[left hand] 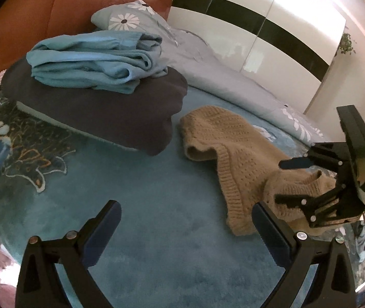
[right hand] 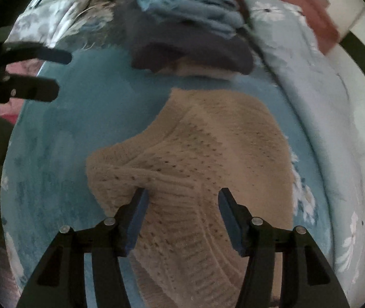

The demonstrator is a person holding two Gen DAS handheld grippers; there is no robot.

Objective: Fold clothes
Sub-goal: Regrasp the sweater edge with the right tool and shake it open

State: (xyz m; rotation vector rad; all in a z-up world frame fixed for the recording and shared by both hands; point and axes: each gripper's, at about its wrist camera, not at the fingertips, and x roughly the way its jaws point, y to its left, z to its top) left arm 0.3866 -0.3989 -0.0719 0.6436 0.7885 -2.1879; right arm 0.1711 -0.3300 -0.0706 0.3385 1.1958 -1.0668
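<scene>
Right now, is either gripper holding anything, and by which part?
Nothing is clearly held. The left gripper is open over bare blanket. The right gripper is open, its fingers straddling the tan knit sweater near one edge, not yet closed.

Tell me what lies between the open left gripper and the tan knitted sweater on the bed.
Only bare teal bedspread lies between the left gripper and the tan knitted sweater, seen in the left wrist view.

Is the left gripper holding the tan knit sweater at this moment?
No. The left gripper is open over bare blue blanket, with the tan knit sweater off to its right.
</scene>
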